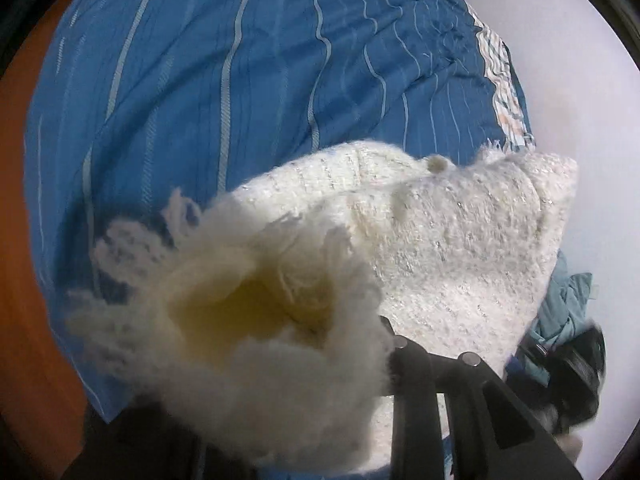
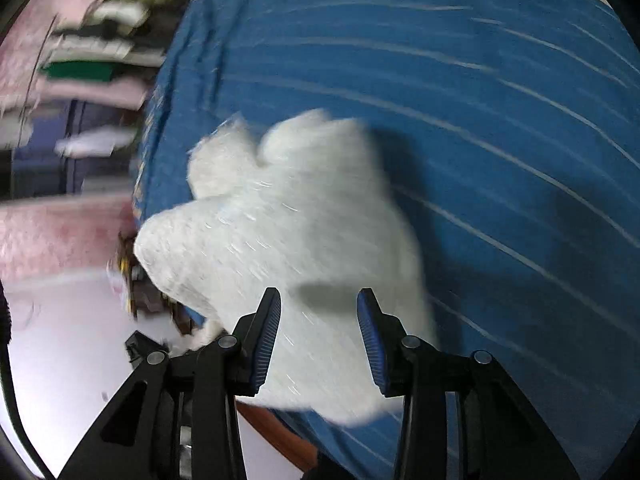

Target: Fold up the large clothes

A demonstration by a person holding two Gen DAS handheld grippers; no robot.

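Item: white fuzzy garment [image 1: 460, 240], tweed-like knit with glinting threads, fringed edges and a small round button [image 1: 438, 164]. It lies bunched on a blue striped bedspread [image 1: 240, 80], ahead of both grippers.

Left gripper [image 1: 360, 344]: jaws nearly closed — a fringed fold of the garment is bunched up right against the lens and covers the fingertips, so the pads themselves cannot be seen. Only one black finger linkage shows, at the lower right. The fabric rises from the gripper and spreads away ahead and to the right.

Right gripper [image 2: 319, 332]: jaws partly open, blue ribbed pads [image 2: 266, 344] standing apart with nothing pressed between them. The garment [image 2: 280, 216] lies just ahead of and beneath the fingertips, blurred; whether the tips touch it cannot be told.

Surroundings: pale floor [image 1: 560, 60] to the right of the left gripper; a heap of teal cloth [image 1: 560, 308] near its right side; blurred shelves of folded clothes [image 2: 92, 52] far left of the right gripper.
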